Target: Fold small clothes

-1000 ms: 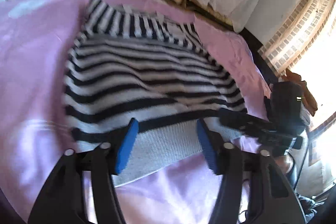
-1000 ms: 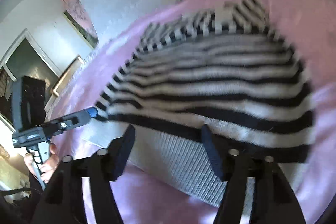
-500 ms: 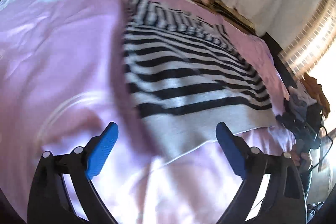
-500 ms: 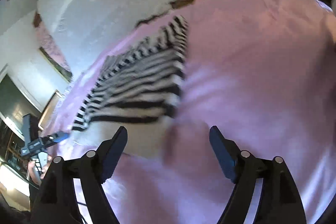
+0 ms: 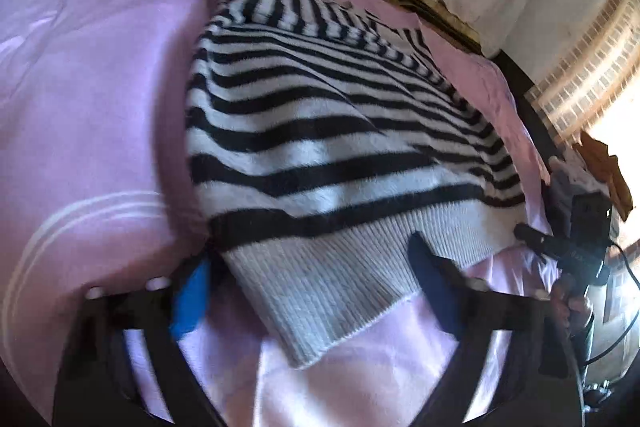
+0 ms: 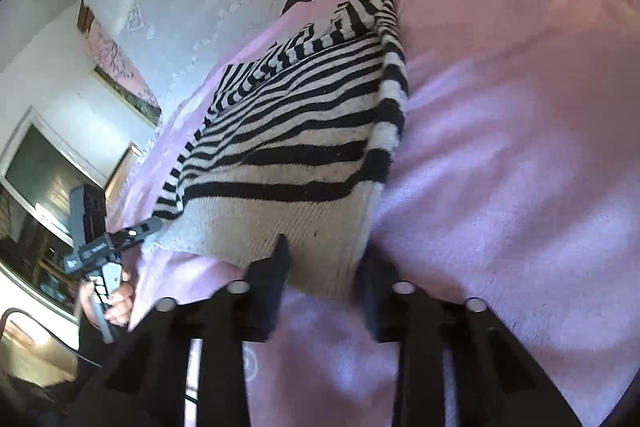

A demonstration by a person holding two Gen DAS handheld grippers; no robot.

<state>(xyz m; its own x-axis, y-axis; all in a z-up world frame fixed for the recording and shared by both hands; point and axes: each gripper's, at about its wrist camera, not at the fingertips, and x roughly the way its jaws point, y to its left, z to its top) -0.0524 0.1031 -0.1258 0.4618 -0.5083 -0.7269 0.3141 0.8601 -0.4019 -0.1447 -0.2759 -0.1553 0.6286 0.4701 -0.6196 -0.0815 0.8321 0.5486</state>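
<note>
Black-and-white striped sweater (image 5: 328, 131) with grey ribbed hem; pink blanket (image 5: 92, 99)

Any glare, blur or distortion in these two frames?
Left wrist view: blown-out sunlight at the right edge, left gripper motion-blurred, black-and-white striped knit sweater fairly sharp. Right wrist view: right gripper smeared, pink blanket soft. Both show fisheye bending.

The left gripper (image 5: 312, 287) is held low with its jaws spread wide. The right gripper (image 6: 324, 275) is also low, its jaws apart but narrower. A hand (image 6: 110, 301) holds the left handle.
</note>
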